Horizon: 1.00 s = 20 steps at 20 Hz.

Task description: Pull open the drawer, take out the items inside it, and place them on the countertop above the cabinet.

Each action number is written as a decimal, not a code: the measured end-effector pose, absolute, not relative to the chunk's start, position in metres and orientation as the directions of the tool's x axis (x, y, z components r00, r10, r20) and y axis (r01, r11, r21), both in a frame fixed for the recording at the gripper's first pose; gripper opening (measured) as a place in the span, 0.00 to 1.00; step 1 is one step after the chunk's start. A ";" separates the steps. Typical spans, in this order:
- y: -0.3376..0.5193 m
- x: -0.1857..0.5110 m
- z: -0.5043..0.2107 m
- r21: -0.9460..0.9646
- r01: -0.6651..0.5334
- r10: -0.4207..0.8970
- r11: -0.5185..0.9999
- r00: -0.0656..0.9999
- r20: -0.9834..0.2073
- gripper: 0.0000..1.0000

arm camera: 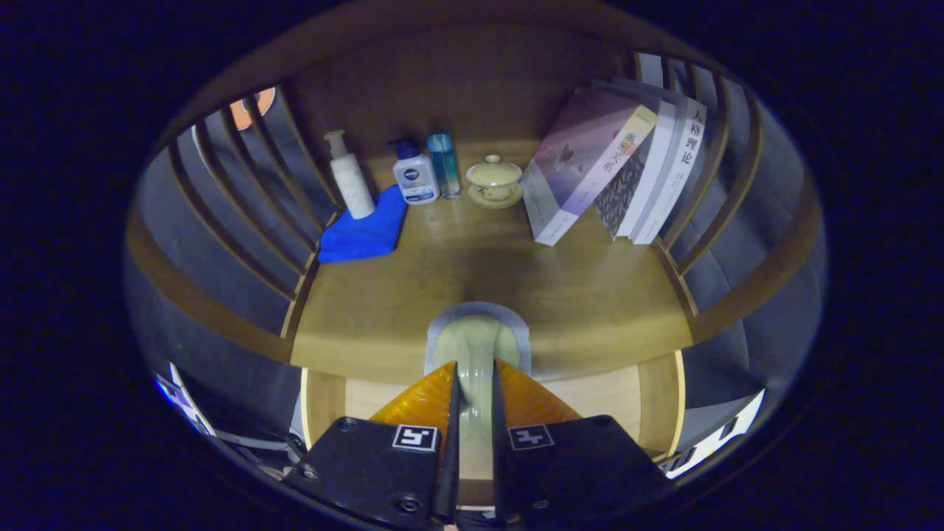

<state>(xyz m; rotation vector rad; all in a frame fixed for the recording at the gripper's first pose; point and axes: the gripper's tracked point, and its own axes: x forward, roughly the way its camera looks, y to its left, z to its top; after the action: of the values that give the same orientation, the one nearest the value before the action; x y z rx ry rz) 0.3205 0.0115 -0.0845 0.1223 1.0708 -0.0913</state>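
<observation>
Pinching the pale item (474, 354) between my tongs (474, 402), I hold it over the counter's (590, 295) front edge for placing.

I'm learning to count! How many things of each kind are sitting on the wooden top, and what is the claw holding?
Bottles: 3
Books: 3
Lidded cups: 1
Blue cloths: 1
Pale items in the claw: 1
Total: 9

Counter (472, 280) mid and near part open, wide lane straight ahead of the fingers (451, 413). Far row blocks the back: pump bottle (350, 181), blue cloth (366, 228), two small bottles (417, 175), lidded cup (494, 181). Leaning books (616, 169) crowd far right. Slatted rails (243, 214) close both sides.
</observation>
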 end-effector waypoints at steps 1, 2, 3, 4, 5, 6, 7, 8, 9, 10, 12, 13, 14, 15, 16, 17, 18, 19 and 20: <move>0.011 0.329 -0.086 0.058 0.141 -0.016 0.988 0.475 -0.880 0.22; 0.010 0.337 -0.089 0.056 0.138 -0.016 0.989 0.474 -0.880 0.22; 0.007 0.345 -0.093 0.044 0.137 -0.026 0.990 0.474 -0.880 0.22; 0.004 0.351 -0.099 0.034 0.142 -0.037 0.989 0.468 -0.883 0.22; 0.004 0.355 -0.105 0.038 0.150 -0.035 0.988 0.458 -0.888 0.22; 0.006 0.358 -0.112 0.051 0.149 -0.021 0.988 0.447 -0.894 0.22; 0.007 0.360 -0.119 0.067 0.149 -0.005 0.987 0.434 -0.901 0.22; 0.006 0.363 -0.125 0.076 0.159 0.001 0.984 0.426 -0.905 0.22; 0.005 0.367 -0.130 0.081 0.166 0.003 0.983 0.425 -0.905 0.22; 0.003 0.370 -0.134 0.076 0.165 -0.001 0.983 0.423 -0.906 0.22; 0.003 0.375 -0.136 0.072 0.153 -0.002 0.986 0.436 -0.900 0.22; 0.001 0.377 -0.138 0.052 0.128 -0.010 0.990 0.444 -0.896 0.22; 0.000 0.378 -0.139 0.033 0.107 -0.020 0.994 0.456 -0.890 0.22; 0.001 0.377 -0.139 0.019 0.102 -0.031 0.995 0.469 -0.882 0.23; 0.003 0.377 -0.139 0.013 0.109 -0.042 0.994 0.485 -0.873 0.23; 0.001 0.377 -0.139 0.009 0.117 -0.051 0.993 0.500 -0.865 0.24; 0.000 0.379 -0.141 0.011 0.121 -0.053 0.993 0.514 -0.856 0.24; 0.001 0.380 -0.140 0.022 0.130 -0.050 0.991 0.528 -0.848 0.25; 0.003 0.380 -0.140 0.046 0.128 -0.031 0.991 0.541 -0.841 0.26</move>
<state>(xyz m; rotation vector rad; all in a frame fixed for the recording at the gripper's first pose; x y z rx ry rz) 0.3804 0.0035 -0.1397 0.1065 0.9956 -0.0947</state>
